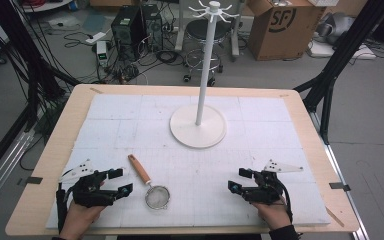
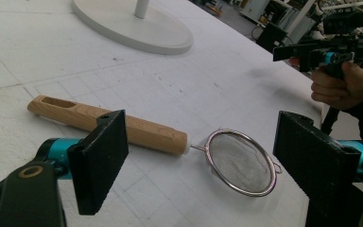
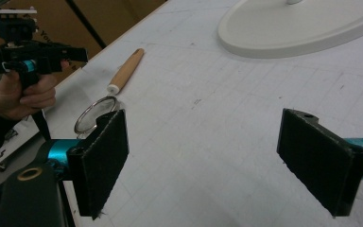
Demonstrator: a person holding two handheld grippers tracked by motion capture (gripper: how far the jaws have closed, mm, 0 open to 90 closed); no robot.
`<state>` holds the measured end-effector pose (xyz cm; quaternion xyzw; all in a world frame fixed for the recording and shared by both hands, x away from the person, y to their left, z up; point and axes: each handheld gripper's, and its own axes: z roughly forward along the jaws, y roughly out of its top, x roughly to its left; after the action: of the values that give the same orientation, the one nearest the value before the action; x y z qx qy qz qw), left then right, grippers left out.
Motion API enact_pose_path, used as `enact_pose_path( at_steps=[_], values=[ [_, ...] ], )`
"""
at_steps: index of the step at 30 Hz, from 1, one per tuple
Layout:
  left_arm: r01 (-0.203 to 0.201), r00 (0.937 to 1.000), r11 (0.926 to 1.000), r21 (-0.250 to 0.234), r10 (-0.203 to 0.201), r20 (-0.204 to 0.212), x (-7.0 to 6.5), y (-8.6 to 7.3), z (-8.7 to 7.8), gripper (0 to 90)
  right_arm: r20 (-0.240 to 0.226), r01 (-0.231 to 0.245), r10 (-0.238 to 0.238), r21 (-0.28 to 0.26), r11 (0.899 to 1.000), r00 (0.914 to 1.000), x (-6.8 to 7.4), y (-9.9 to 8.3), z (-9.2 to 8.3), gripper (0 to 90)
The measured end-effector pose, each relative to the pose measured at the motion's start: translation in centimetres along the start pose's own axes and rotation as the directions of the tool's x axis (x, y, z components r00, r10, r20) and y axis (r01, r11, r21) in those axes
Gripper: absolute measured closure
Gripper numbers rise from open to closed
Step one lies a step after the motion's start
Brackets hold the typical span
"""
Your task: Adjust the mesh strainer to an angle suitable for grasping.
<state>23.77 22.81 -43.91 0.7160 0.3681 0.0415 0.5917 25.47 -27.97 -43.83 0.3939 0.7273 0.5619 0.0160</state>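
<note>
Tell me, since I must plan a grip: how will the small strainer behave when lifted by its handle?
The strainer probably feels light: thin wire rim, fine mesh. Its wooden handle looks stiff and flat-sided, so unlikely to roll. The mesh may dent if squeezed.

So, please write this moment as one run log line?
left claw: open, beside strainer | right claw: open, nothing held | strainer: flat on mat, untouched

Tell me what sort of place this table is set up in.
Most likely a robotics lab or workshop, not a kitchen. Computer towers and loose cables sit on the grey floor, a cardboard shipping box stands nearby, and black camera-rig struts frame the foam-topped table.
</note>
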Motion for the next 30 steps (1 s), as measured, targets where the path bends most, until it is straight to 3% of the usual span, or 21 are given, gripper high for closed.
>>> enact_pose_path(
  at_steps=[17, 20, 27, 30],
  values=[
    [-0.001, 1.0000, 1.0000, 0.001, 0.001, -0.002, 0.02, -0.01, -0.04, 19.4, 0.000, -0.004, 0.004, 0.003, 1.000, 1.0000, 0.06, 0.01, -0.03, 16.5],
    [0.019, 0.9998, 0.9998, -0.001, -0.019, -0.010, 0.11, 0.02, -0.03, 19.5, 0.002, -0.001, 0.001, 0.002, 1.000, 1.0000, 0.05, 0.01, 0.01, 16.5],
    [0.023, 0.9997, 0.9997, -0.005, -0.023, -0.010, 0.23, 0.16, 0.06, 21.5, 0.005, -0.004, 0.004, 0.002, 1.000, 1.0000, 0.07, -0.08, -0.10, 16.5],
    [0.024, 0.9994, 0.9997, 0.000, -0.024, -0.023, 0.27, 0.15, 0.04, 27.8, 0.005, -0.003, 0.003, 0.002, 1.000, 1.0000, 0.05, -0.09, -0.10, 16.5]
  ],
)
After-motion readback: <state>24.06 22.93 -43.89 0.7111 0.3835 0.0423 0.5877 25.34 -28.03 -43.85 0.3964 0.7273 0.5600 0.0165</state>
